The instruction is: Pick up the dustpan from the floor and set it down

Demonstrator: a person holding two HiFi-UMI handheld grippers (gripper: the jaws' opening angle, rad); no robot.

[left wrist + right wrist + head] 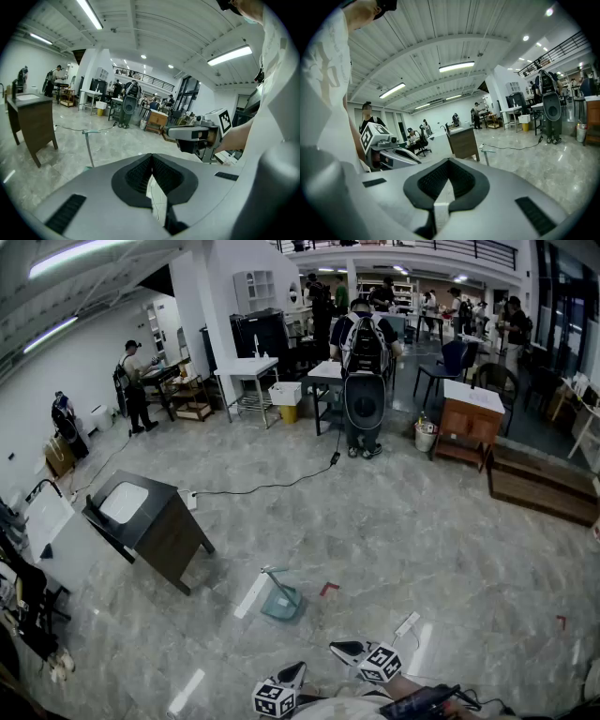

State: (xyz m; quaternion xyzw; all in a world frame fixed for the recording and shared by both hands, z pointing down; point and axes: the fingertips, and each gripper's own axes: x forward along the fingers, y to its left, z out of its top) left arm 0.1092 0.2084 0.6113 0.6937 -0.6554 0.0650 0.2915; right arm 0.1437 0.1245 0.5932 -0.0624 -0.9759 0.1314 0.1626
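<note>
Teal dustpan [280, 602] stands on floor [422, 540], long handle [89, 147] upright; left hand-held gripper [298, 668] and right hand-held gripper [340, 648] clenched, empty.

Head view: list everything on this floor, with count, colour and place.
dustpan: one, pale green, on the floor ahead of the grippers, handle upright
scrap: one, red, on the floor just right of the dustpan
sink cabinet: one, dark with a white basin, left of the dustpan
cable: one, black, along the floor beyond the sink cabinet
power strip: one, white, on the floor near the right gripper
wooden cabinet: one, brown with a white top, far right
people: several, mostly dark clothes, far end
left gripper: one, grey, bottom edge, shut, empty
right gripper: one, grey, bottom edge, shut, empty
</note>
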